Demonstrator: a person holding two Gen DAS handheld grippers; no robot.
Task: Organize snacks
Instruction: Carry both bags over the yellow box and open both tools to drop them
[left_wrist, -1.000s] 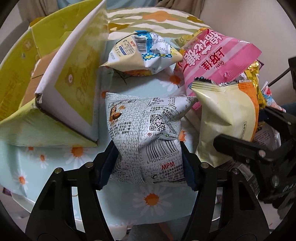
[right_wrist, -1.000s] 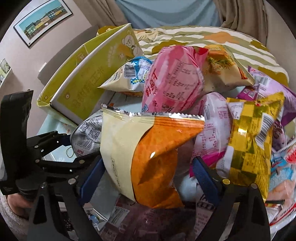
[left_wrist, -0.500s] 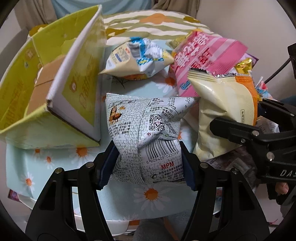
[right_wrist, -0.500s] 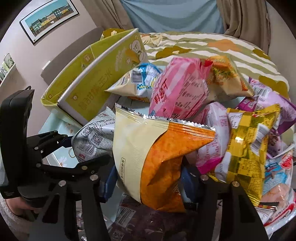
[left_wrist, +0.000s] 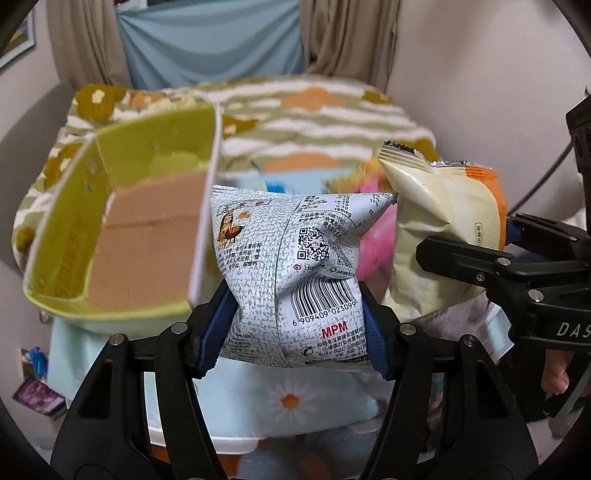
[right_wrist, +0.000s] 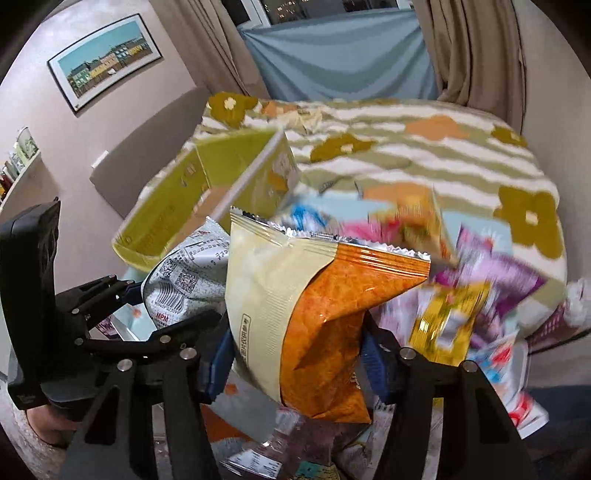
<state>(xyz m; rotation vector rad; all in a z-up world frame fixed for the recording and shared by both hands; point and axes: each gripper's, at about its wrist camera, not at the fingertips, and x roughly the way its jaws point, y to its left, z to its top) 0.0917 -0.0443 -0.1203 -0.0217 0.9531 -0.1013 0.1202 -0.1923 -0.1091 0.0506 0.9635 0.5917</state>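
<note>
My left gripper (left_wrist: 295, 332) is shut on a grey-white snack bag with a barcode (left_wrist: 295, 269) and holds it up in the air, just right of the open yellow-green cardboard box (left_wrist: 122, 229). My right gripper (right_wrist: 297, 360) is shut on a cream and orange chip bag (right_wrist: 314, 314), also lifted. That bag shows in the left wrist view (left_wrist: 439, 240), right of the grey bag. The box shows in the right wrist view (right_wrist: 207, 192) at the back left, and the grey bag (right_wrist: 184, 273) is low on the left there.
A heap of snack bags (right_wrist: 461, 280) in pink, purple and gold lies on the daisy-print table cover (left_wrist: 295, 402) at the right. A flowered striped blanket (right_wrist: 424, 147) lies behind. Small packets (left_wrist: 37, 391) lie low at the left edge.
Both grippers have risen and tilted up with their bags. The box's open inside and the curtains behind now show. The snack heap has dropped lower in view.
</note>
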